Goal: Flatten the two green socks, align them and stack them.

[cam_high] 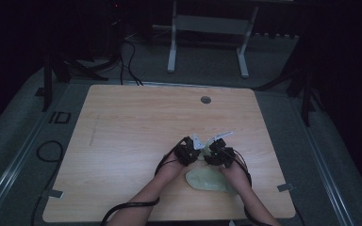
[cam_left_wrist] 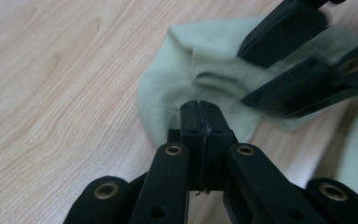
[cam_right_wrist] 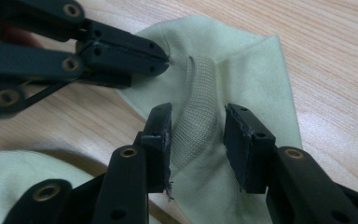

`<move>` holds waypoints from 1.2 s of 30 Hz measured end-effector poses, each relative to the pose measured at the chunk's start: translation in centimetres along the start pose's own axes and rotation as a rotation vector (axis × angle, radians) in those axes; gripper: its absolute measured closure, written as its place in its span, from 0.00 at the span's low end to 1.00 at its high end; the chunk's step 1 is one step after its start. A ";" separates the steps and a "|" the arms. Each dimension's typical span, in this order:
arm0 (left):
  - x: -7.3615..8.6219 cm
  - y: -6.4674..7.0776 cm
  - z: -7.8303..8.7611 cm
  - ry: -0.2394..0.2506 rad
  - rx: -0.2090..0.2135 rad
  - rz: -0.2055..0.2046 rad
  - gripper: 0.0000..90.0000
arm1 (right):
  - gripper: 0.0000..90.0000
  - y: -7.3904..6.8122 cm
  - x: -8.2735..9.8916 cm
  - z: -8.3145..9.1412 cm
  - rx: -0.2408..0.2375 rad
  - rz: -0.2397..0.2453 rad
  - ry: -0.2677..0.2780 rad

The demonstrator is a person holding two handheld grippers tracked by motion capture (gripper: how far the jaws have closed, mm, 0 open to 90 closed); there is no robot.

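Pale green knit cloth (cam_right_wrist: 242, 70) lies on the desk (cam_high: 136, 127), near the front edge on the person's right side. It is a soft, thin garment with a ribbed band, maybe a collar or cuff, which runs between the right gripper's (cam_right_wrist: 196, 135) jaws in the right gripper view. I cannot read any brand or label on the cloth. Only the letters "ID" (cam_high: 59, 117) are readable, on the grey floor strip left of the desk.

The left gripper (cam_left_wrist: 199, 122) has its jaws clenched flat together. In the right gripper view its tip touches the edge of the cloth, but whether any fabric is caught between the pads I cannot tell. The right gripper's jaws stand apart on both sides of the ribbed band, above the cloth; the pads do not press on it, so it is released. The jaws are black plastic with brass-coloured rivets, and a frayed thread hangs from one pad.

From the high view both grippers meet over the far end of the cloth, just beside each other, and the person's forearms come in from the bottom. The desk is light wood laminate with visible grain and a round grey cable hole (cam_high: 205, 100) near its far edge. Around it the room is dark; grey carpet, black cables and a white metal frame (cam_high: 172, 47) stand behind.
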State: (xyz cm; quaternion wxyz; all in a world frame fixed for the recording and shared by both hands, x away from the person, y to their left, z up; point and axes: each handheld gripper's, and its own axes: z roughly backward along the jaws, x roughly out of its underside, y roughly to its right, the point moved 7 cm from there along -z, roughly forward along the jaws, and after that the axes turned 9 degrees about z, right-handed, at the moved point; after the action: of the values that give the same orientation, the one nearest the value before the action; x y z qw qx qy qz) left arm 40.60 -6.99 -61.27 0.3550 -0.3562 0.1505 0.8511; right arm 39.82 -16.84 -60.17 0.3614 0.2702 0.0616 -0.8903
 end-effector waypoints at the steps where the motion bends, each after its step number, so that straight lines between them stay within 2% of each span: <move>1: 0.0 -0.1 0.0 0.001 -0.007 -0.001 0.99 | 0.76 0.0 0.0 0.0 0.002 -0.003 0.002; 4: 0.0 -0.1 -0.1 0.004 -0.019 -0.038 0.99 | 0.90 0.1 0.0 0.1 0.022 0.008 0.000; 6: 0.1 -0.1 0.0 0.004 -0.020 -0.047 0.99 | 0.91 0.1 -0.1 0.5 0.024 0.011 0.008; 8: 0.2 -0.1 0.1 0.007 -0.009 -0.050 0.99 | 0.92 0.3 -0.3 1.2 0.006 -0.004 0.031; 10: 0.3 -0.1 0.2 0.009 -0.009 -0.051 0.99 | 0.92 0.7 -0.4 2.0 0.008 -0.014 0.043; 12: 0.4 -0.1 0.3 0.008 -0.008 -0.054 0.99 | 0.92 1.3 -0.4 2.7 0.006 -0.026 0.051; 15: 0.6 -0.1 0.5 0.006 -0.010 -0.060 0.99 | 0.92 3.2 0.2 3.7 0.021 -0.070 0.062; 19: 0.6 -0.2 0.6 -0.001 -0.006 -0.058 0.99 | 0.91 5.5 1.0 4.4 0.037 -0.128 0.061; 23: 0.5 -0.2 0.5 -0.005 -0.004 -0.063 0.99 | 0.87 6.8 2.0 4.2 0.044 -0.168 0.049; 26: 0.4 -0.3 0.4 -0.010 -0.007 -0.069 0.99 | 0.78 7.5 2.7 3.8 0.035 -0.195 0.038; 28: 0.3 -0.4 0.4 -0.006 -0.003 -0.051 0.97 | 0.72 7.8 2.9 3.7 -0.006 -0.213 0.043; 30: 0.3 -0.6 0.3 -0.006 0.002 -0.043 0.96 | 0.73 8.0 3.0 3.6 0.003 -0.211 0.040; 32: 0.2 -0.6 0.3 -0.010 0.000 -0.051 0.95 | 0.80 8.0 3.0 3.6 0.034 -0.184 0.038; 33: 0.2 -0.6 0.3 -0.011 -0.001 -0.053 0.95 | 0.88 7.9 3.0 3.6 0.042 -0.177 0.035; 34: 0.2 -0.6 0.3 -0.011 -0.004 -0.057 0.95 | 0.89 7.8 3.1 3.6 0.053 -0.163 0.029; 36: 0.2 -0.5 0.3 -0.011 -0.010 -0.059 0.95 | 0.89 8.1 3.2 3.5 0.107 -0.134 0.017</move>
State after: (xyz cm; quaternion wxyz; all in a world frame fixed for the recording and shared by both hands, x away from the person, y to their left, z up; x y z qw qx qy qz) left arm 40.69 -6.34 -61.21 0.3792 -0.3577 0.1339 0.8428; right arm 41.87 -25.76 -58.14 0.2853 0.2920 0.0349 -0.9122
